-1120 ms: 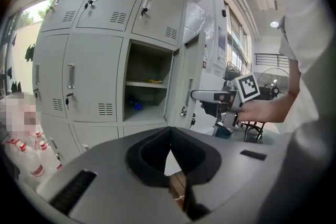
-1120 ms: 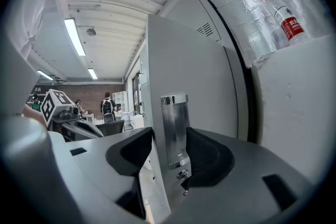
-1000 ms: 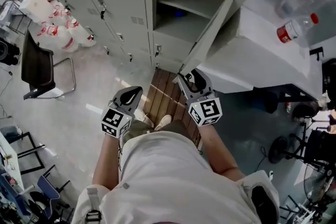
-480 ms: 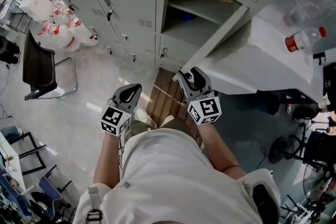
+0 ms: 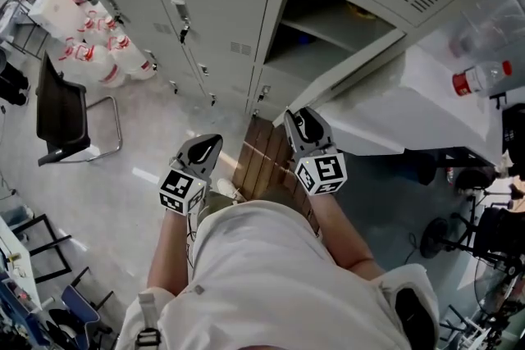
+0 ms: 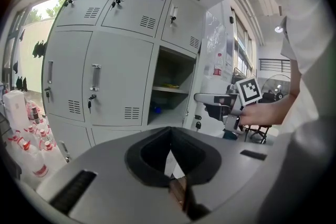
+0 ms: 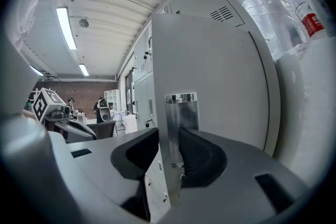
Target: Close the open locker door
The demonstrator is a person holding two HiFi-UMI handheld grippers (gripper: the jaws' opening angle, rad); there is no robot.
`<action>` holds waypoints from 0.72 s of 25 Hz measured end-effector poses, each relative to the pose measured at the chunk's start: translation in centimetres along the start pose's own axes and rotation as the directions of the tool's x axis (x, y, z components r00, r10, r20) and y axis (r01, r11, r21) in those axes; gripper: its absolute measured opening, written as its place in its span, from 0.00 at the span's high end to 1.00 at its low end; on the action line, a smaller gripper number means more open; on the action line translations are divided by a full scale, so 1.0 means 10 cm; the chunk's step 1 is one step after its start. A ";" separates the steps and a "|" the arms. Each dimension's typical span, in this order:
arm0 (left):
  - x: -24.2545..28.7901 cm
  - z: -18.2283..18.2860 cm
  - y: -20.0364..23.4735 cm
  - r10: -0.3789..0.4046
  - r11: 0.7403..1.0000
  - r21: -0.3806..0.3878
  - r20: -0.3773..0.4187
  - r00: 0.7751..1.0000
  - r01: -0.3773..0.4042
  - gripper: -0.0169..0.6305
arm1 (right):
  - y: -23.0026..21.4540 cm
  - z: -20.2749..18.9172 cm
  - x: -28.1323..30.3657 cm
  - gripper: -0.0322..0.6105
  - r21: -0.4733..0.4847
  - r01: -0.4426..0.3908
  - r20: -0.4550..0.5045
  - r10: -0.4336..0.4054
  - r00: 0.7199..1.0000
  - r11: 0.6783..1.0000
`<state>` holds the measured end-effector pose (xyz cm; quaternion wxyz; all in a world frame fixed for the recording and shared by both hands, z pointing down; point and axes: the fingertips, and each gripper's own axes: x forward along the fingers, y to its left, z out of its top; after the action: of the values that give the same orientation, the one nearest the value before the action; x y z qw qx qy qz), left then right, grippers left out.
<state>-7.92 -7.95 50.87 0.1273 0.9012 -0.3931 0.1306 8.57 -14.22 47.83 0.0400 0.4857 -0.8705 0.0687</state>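
Observation:
The grey locker door (image 5: pixel 349 70) stands open, swung out to the right of its open compartment (image 5: pixel 328 33). My right gripper (image 5: pixel 297 119) is at the door's free edge. In the right gripper view the door (image 7: pixel 215 76) fills the frame, and its edge with the metal latch plate (image 7: pixel 181 115) sits between the closing jaws of the right gripper (image 7: pixel 170 157), whose pads touch it on both sides. My left gripper (image 5: pixel 209 143) hangs lower left, away from the lockers. In its own view the left gripper (image 6: pixel 170 147) is shut and holds nothing.
Closed lockers (image 5: pixel 213 4) line the wall to the left. A black chair (image 5: pixel 61 111) and packs of bottles (image 5: pixel 82 53) stand at far left. A white table (image 5: pixel 410 111) carrying a plastic bottle (image 5: pixel 476 82) is right beside the door. Wooden slats (image 5: pixel 267 156) lie underfoot.
The head view has shifted, so the lockers sit lower and further right. The door looks more slanted, with its edge still at the right gripper. The left gripper has hardly moved.

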 end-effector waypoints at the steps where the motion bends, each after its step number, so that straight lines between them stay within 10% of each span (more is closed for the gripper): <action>1: -0.02 0.00 0.05 -0.001 1.000 0.000 0.003 1.000 0.001 0.97 | 0.01 0.00 0.04 0.75 -0.004 0.005 0.000 -0.005 1.000 1.000; 18: -0.25 0.00 0.65 0.026 1.000 -0.011 0.026 0.999 -0.026 0.97 | -0.03 0.08 0.59 0.77 -0.047 0.067 0.018 -0.066 0.998 0.997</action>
<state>-14.37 -10.56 50.85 0.1254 0.8970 -0.4069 0.1184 5.78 -19.45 47.84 0.0467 0.5140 -0.8555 0.0425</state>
